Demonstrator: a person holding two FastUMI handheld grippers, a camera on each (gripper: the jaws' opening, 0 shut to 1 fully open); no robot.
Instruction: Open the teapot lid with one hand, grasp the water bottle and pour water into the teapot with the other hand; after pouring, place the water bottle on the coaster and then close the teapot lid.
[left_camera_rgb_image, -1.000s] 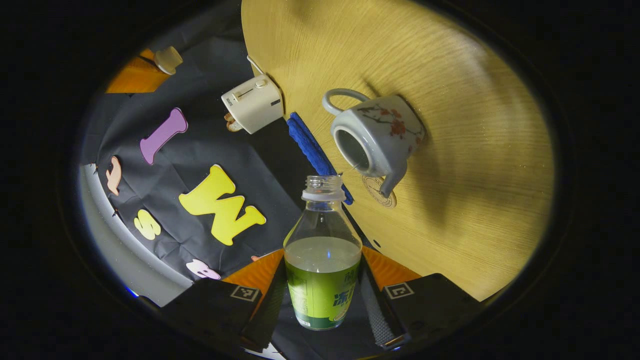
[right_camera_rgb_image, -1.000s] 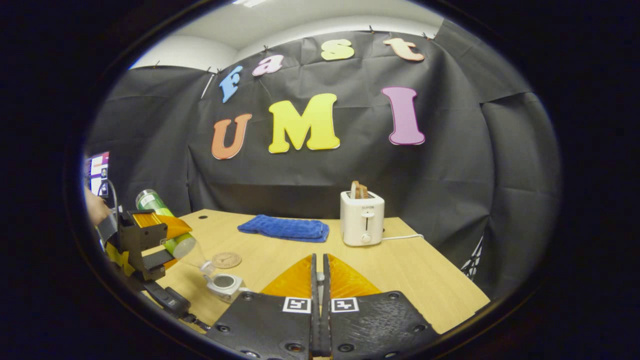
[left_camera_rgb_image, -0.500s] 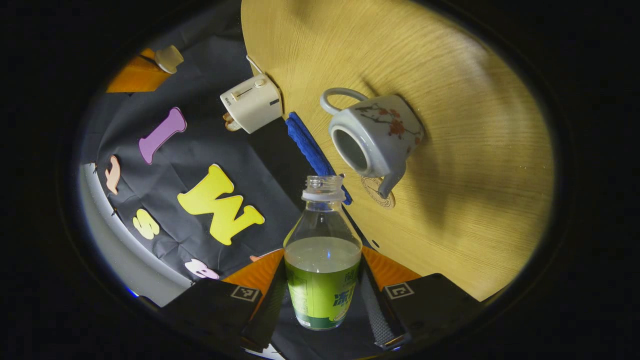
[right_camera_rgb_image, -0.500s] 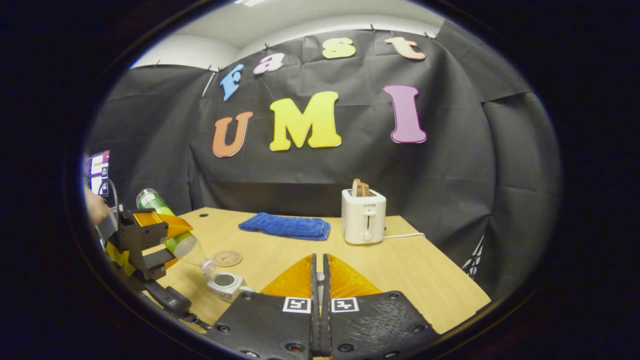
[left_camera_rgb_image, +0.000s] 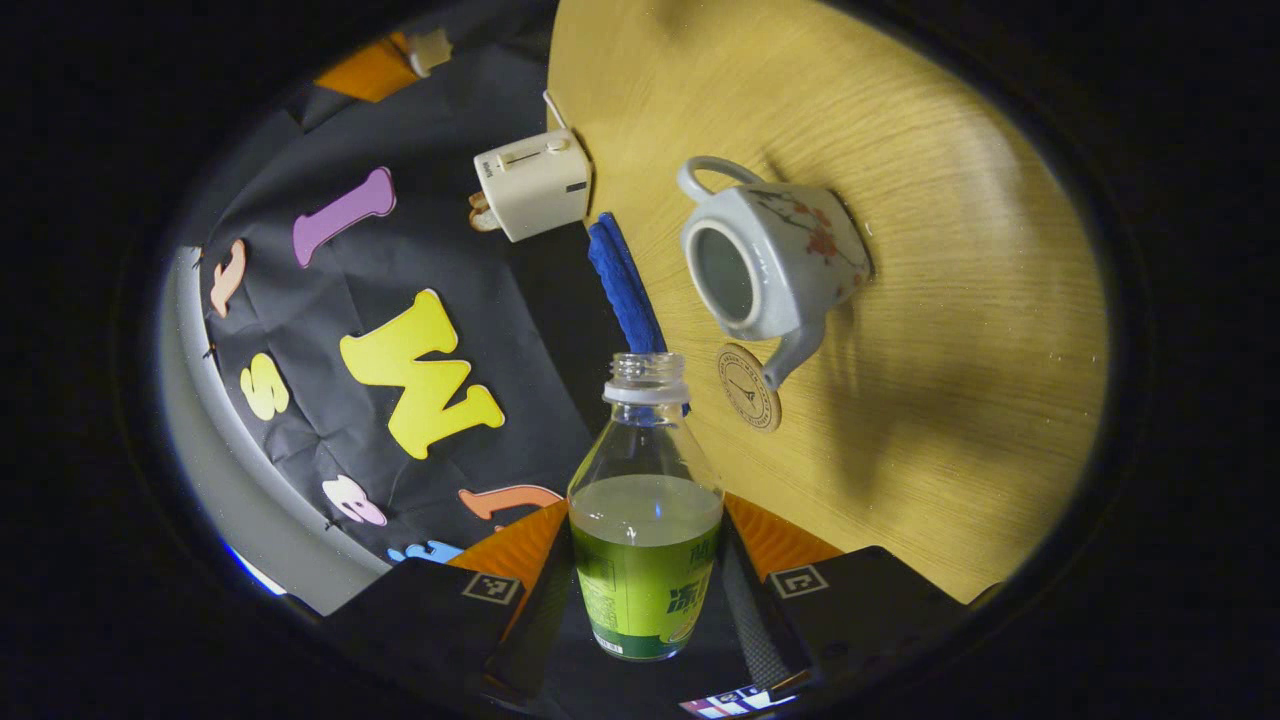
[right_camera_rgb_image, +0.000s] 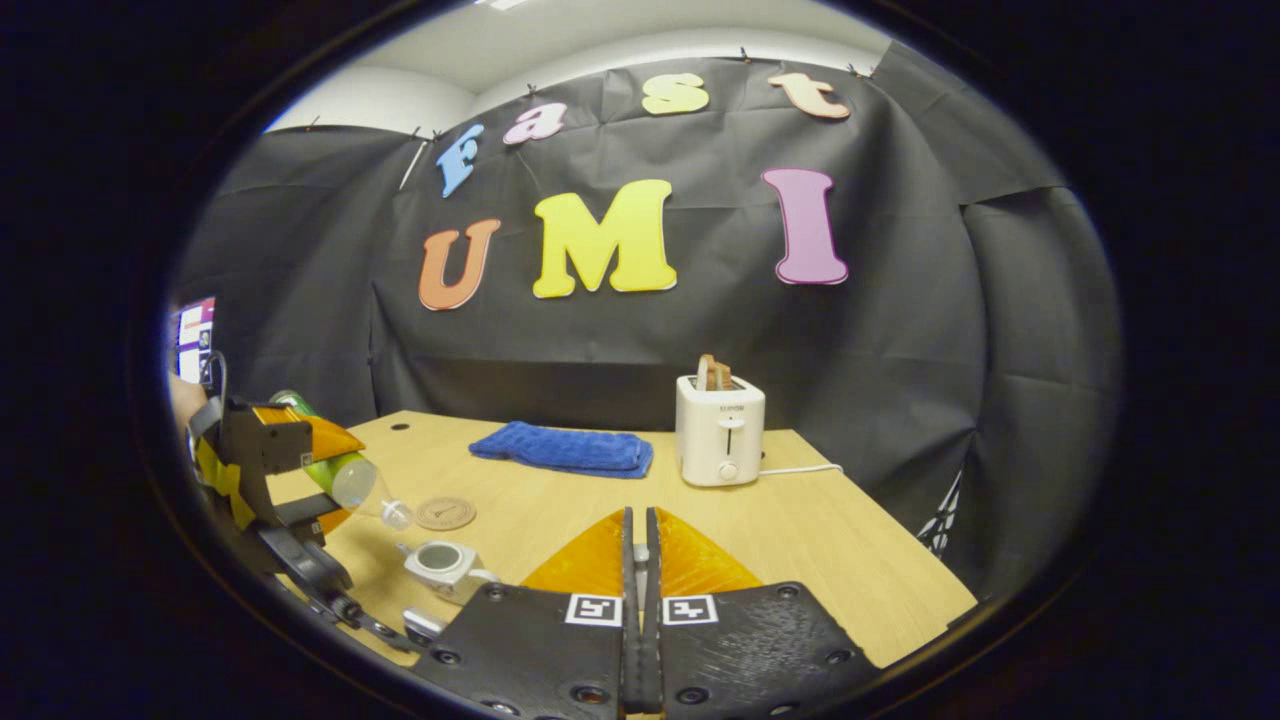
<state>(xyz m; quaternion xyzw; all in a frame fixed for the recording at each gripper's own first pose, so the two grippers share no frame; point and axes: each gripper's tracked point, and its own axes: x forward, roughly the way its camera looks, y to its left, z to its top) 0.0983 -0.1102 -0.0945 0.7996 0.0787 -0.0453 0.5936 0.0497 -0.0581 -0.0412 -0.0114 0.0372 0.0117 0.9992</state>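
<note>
Left gripper view: left hand-held gripper (left_camera_rgb_image: 645, 600) clamped on water bottle (left_camera_rgb_image: 645, 520), both fingers on the green-label body, cap off, neck pointing to 12 o'clock. Bottle tipped roughly sideways in the room, water sits near label height, no stream visible, so pour looks finished or paused. Teapot (left_camera_rgb_image: 770, 260) at 1 o'clock of the bottle mouth, lid off, opening facing the camera, standing on the bench (left_camera_rgb_image: 950, 300). Coaster (left_camera_rgb_image: 748, 387) just beside the spout tip, at 2 o'clock of the bottle mouth, bare, probably kept free for the bottle. Blue cloth (left_camera_rgb_image: 625, 290) at bench edge, toaster (left_camera_rgb_image: 532, 183) at 11 o'clock. Bottle label has writing, too small to read; coaster print illegible.

Right gripper view: right hand-held gripper (right_camera_rgb_image: 640, 560) fingers together at 6 o'clock on something thin and pale, looks like the lid knob, cannot tell for sure; held up off the bench, likely to keep the opening free. Left hand-held gripper at 9 o'clock with the bottle slanted down toward the teapot at 7 o'clock, mouth above and apart from it. Toaster has small word on front, unreadable. Next likely: bottle onto coaster
</note>
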